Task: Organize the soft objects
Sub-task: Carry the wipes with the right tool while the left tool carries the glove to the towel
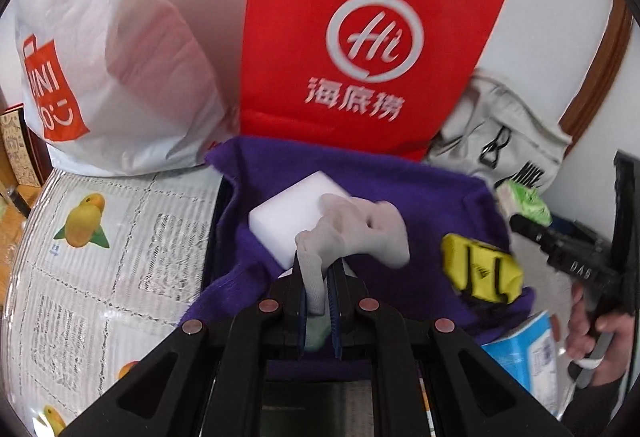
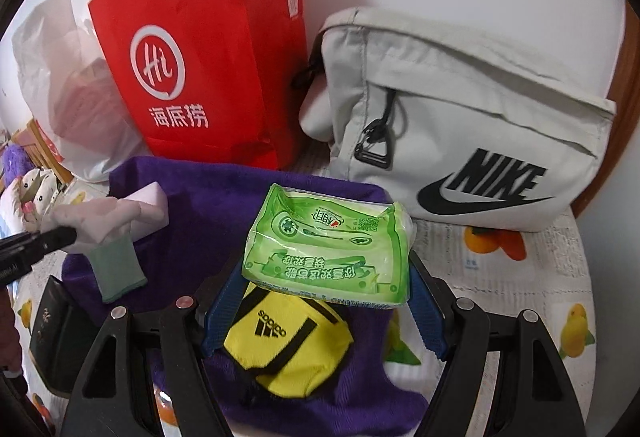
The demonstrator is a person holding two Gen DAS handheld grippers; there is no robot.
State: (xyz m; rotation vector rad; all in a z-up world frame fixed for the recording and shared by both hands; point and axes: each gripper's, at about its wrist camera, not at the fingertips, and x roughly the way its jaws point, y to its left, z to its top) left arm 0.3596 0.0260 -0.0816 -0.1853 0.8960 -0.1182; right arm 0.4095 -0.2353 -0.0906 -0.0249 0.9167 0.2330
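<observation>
red bag point(image 2: 200, 77) and Nike bag point(image 2: 460, 109) wall the back, bare tablecloth point(image 1: 100, 257) left of purple towel point(image 1: 400, 189)

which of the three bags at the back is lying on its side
The white Nike bag, rightmost. It lies flat, while the red Haidilao bag and the Miniso plastic bag stand.

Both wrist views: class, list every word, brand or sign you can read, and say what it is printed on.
"Hi" and "海底捞": red bag.
"NIKE" with swoosh: grey pouch.
"adidas": yellow sock.
"INI" and a smiley, partly cut off: white plastic bag.
Green tissue pack: upside-down print, too blurred.
Tablecloth: print too small.
</observation>
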